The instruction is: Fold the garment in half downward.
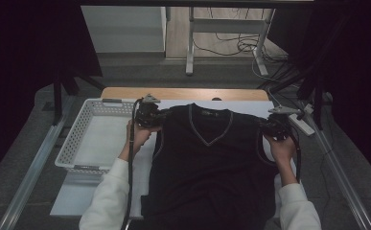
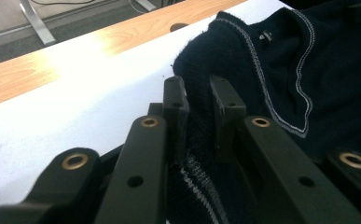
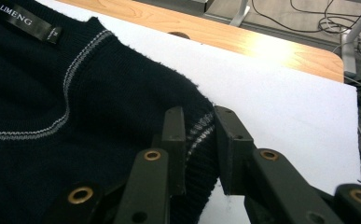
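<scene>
A dark navy V-neck knit vest (image 1: 207, 163) is lying flat on the white tabletop (image 1: 97, 191), beside a white basket (image 1: 85, 125). The left gripper (image 2: 197, 100) and right gripper (image 3: 197, 122) are each pinching a shoulder between closed fingers.

The dark knit vest (image 1: 207, 158) runs off the bottom edge of the high view, so its hem is cut off. In the left gripper view the vest's shoulder fabric is partly hidden between the jaws of the left hand-held gripper (image 2: 199, 109). In the right gripper view the neck label (image 3: 29, 22) beside the vest's collar is cut at the top edge, and its small size tag is too tiny to read.
</scene>
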The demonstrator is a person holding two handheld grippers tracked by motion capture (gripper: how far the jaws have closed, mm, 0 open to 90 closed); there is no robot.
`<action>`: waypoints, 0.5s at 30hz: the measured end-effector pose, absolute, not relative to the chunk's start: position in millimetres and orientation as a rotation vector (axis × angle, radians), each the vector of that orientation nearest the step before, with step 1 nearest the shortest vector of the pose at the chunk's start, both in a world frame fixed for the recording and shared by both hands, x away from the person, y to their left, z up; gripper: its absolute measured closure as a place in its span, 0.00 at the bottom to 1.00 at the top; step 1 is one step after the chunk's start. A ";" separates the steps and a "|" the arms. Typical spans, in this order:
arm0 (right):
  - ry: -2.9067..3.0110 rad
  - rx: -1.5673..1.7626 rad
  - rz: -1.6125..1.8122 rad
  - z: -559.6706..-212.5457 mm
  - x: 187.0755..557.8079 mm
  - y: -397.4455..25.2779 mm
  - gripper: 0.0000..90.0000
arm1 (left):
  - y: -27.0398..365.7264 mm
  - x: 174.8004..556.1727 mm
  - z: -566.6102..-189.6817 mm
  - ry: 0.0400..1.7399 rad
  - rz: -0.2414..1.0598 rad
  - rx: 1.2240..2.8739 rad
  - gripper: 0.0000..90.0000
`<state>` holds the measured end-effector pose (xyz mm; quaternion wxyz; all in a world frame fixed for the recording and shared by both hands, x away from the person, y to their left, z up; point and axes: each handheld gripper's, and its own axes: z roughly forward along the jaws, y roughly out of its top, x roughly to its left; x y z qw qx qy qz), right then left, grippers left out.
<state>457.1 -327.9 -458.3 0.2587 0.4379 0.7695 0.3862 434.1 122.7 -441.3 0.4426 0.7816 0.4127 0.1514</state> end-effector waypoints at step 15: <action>2.039 1.237 1.087 -454.0 473.4 -331.2 0.84 | 121.4 445.5 -429.1 1.028 0.422 1.934 0.87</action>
